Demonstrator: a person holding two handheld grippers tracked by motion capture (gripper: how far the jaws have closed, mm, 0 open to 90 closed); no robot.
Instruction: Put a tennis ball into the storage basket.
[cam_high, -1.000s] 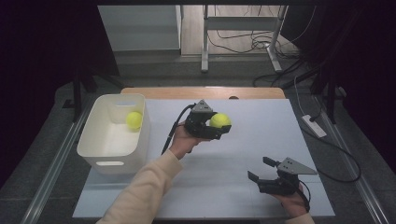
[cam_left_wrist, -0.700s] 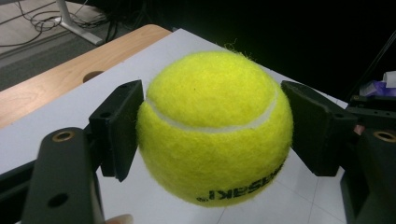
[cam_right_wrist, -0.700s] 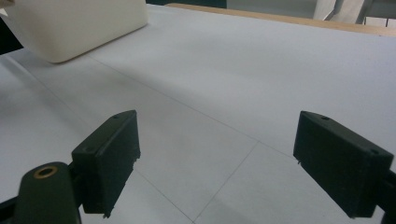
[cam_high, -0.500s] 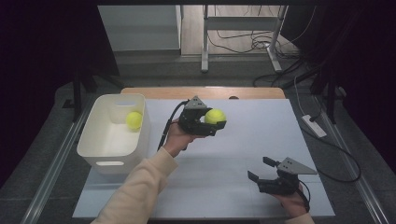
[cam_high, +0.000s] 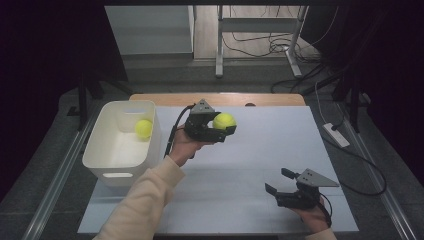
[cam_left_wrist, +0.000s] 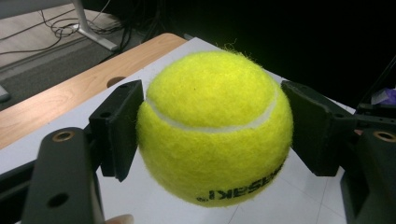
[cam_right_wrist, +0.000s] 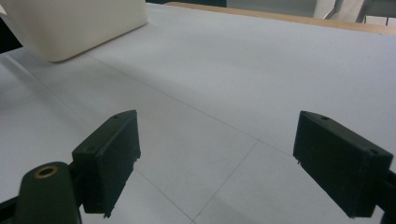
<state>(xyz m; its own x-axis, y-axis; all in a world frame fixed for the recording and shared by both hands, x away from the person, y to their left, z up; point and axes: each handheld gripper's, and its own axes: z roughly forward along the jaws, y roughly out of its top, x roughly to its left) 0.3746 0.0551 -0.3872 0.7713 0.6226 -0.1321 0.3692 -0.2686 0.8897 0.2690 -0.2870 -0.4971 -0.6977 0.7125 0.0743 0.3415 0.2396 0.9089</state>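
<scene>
A tennis ball was pinched across its widest part between the jaws of the left gripper, a hold that kept it from rolling free. It was carried clear above the white surface, just to the right of the white bin, where a second ball already lay, so a drop into the bin seemed intended. The right gripper was kept low near the front edge, jaws spread and holding nothing, out of the way.
</scene>
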